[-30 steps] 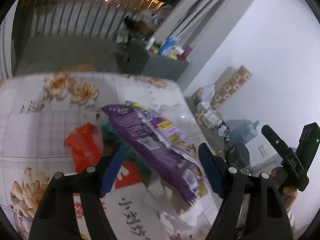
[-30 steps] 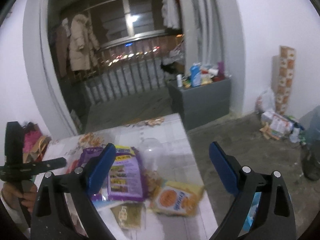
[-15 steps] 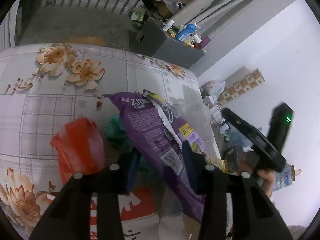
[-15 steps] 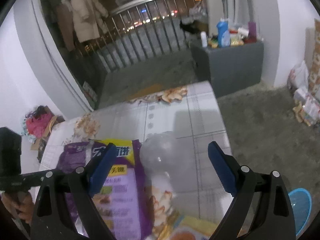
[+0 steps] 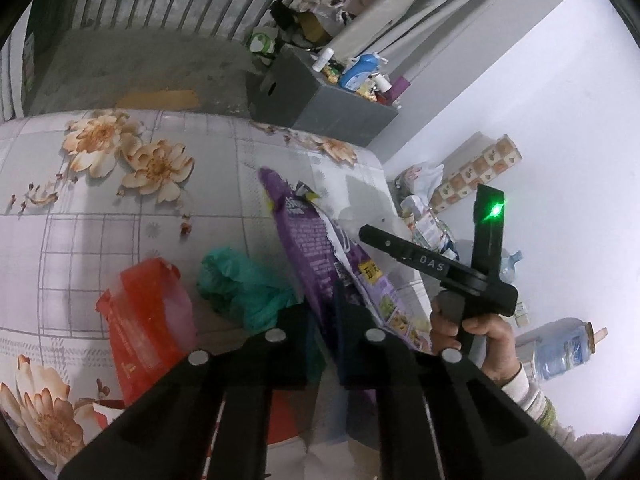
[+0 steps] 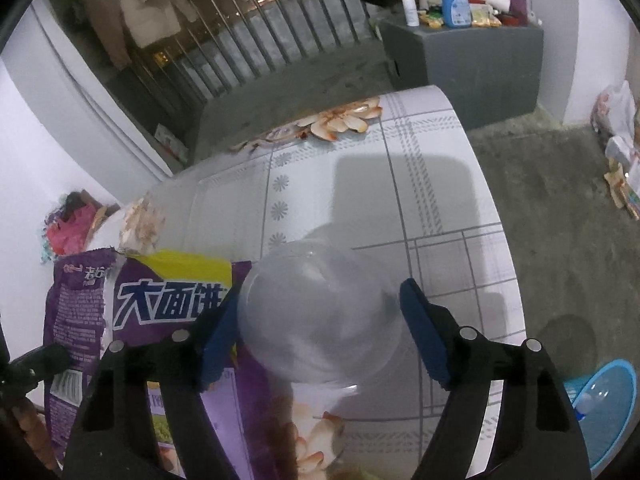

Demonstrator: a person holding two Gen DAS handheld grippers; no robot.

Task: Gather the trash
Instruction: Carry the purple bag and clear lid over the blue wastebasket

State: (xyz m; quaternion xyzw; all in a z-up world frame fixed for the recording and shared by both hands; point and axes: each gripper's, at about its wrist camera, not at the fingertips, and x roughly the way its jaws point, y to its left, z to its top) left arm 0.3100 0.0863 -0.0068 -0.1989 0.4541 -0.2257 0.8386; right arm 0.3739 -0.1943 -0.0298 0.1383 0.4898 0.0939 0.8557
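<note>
Left gripper jaws, wide apart a second ago, now closing, pinched on crinkled purple snack bag lying on floral tablecloth. Right gripper dropped lower, jaws closing around clear plastic dome cup, pads not yet pressing. Both trash pieces nearly secured.

**Cool indoor light, dark beyond the railing**

Both fisheye views bend hard at the rims, with black corners. A green lamp flares at right of the left wrist view. A soft square shadow crosses the tablecloth. Near foreground parts look soft.
</note>
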